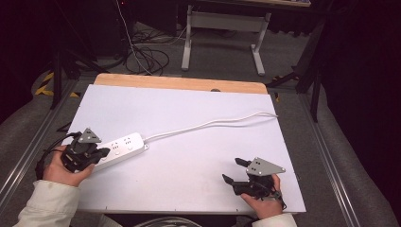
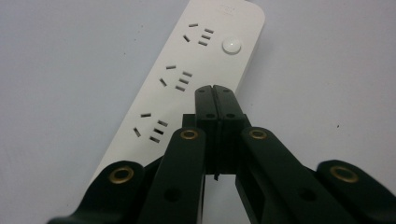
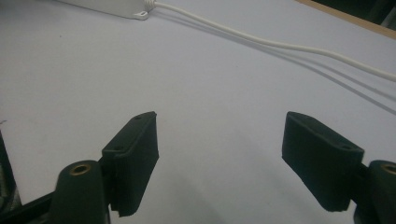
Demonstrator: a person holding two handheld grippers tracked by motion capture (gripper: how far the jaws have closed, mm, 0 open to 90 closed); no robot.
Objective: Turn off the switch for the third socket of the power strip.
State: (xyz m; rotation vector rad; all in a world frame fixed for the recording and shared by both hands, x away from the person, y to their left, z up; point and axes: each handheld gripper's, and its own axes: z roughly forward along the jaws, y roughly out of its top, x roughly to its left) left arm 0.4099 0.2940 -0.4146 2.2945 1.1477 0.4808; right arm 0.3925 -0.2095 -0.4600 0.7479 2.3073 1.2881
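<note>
— Matte white board covers the table, with a strip of bare wood along the far edge?

— Yes. Nearest, the right gripper rests low on the board, jaws wide apart with nothing between them. The left gripper has its jaws clenched together over the near end of the power strip — a glossy white slab with round corners, rows of slots, one round button. Its thin white cord snakes off towards the far right edge.

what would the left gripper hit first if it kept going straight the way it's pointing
Likely the white power strip: the shut left gripper points along it, tips over its right edge. Whether they already touch is unclear.
</note>
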